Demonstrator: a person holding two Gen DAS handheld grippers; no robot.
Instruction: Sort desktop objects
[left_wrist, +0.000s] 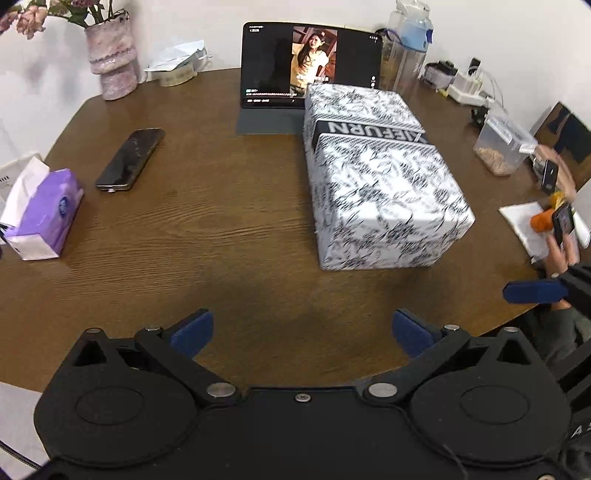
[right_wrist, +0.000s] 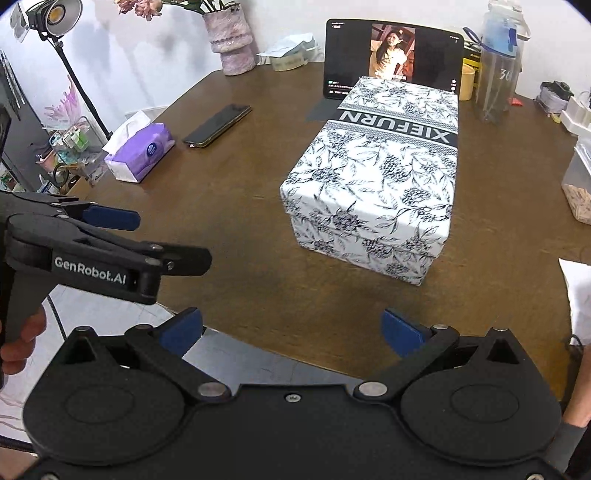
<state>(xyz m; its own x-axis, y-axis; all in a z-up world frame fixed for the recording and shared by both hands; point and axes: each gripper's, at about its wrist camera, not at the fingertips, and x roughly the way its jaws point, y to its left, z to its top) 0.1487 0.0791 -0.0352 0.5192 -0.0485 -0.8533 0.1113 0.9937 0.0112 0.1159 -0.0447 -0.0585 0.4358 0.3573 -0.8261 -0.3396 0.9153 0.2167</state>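
A black-and-white patterned box (left_wrist: 376, 166) marked XIEFURN lies on the brown table (left_wrist: 221, 240), right of centre. A black phone (left_wrist: 129, 158) lies flat at the left, and a purple tissue pack (left_wrist: 44, 214) sits at the far left edge. My left gripper (left_wrist: 302, 332) is open and empty over the table's near edge. A blue pad (left_wrist: 535, 291) of my right gripper shows at its right. In the right wrist view my right gripper (right_wrist: 291, 330) is open and empty, short of the box (right_wrist: 373, 177). The left gripper (right_wrist: 171, 240) is beside it, with the phone (right_wrist: 218, 125) and tissue pack (right_wrist: 140, 151) beyond.
A lit tablet (left_wrist: 310, 62) stands behind the box, a pink vase (left_wrist: 110, 55) at back left, a water bottle (left_wrist: 406, 48) at back right. A clear container (left_wrist: 502, 144), white paper (left_wrist: 524, 221) and a person's hand holding a phone (left_wrist: 561, 225) are at the right. A studio lamp (right_wrist: 55, 14) stands left.
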